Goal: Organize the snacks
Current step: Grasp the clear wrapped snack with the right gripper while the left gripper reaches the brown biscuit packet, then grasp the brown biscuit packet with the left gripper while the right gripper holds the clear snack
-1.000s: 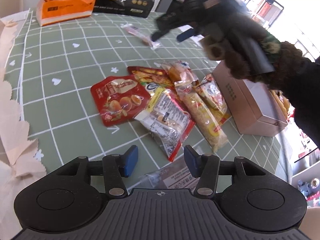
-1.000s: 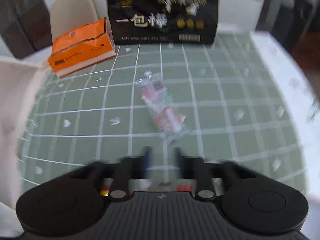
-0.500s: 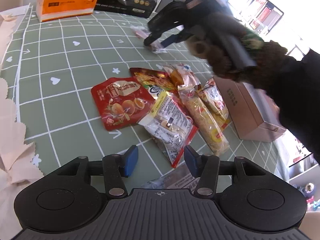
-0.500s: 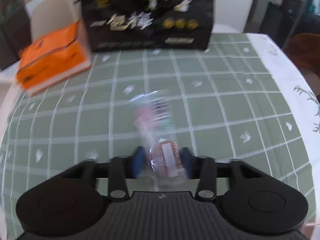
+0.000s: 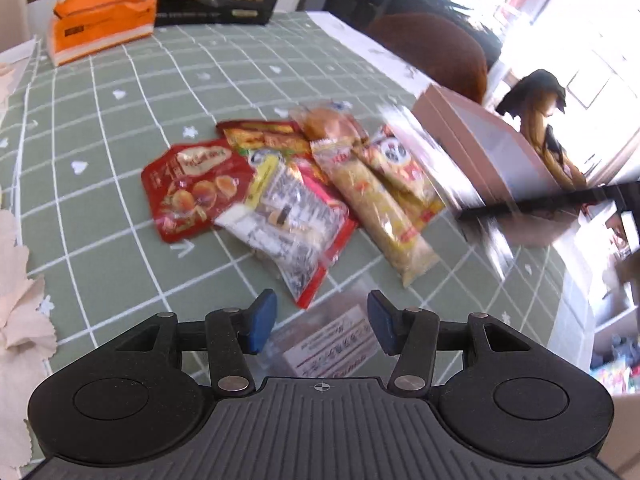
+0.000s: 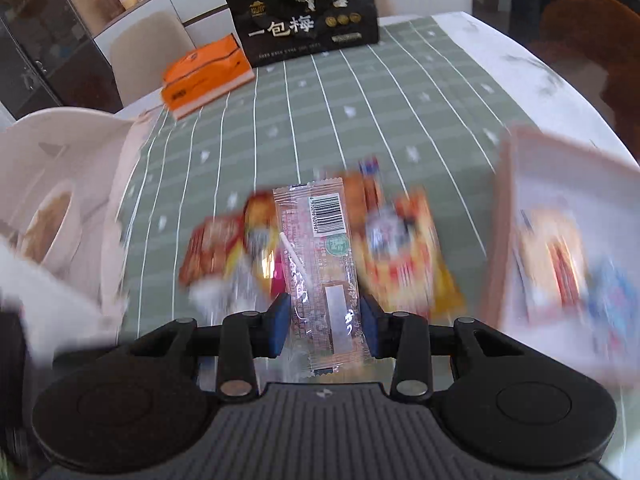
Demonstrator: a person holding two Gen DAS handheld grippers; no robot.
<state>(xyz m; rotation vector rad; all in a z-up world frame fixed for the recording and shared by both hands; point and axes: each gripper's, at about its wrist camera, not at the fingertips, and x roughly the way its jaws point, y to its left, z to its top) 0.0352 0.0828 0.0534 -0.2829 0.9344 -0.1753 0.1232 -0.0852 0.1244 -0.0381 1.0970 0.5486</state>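
Right tongs (image 6: 325, 330) are clamped on the clear pink snack sachet (image 6: 320, 268), its long axis running straight out ahead between the pads. It hangs above the snack pile (image 5: 288, 196) on the worktop (image 5: 132, 128), and the open pink box (image 6: 568, 240) lies off to the right, which looks like the way to go. Left tongs (image 5: 321, 322) hover agape and empty, nearer the pile.
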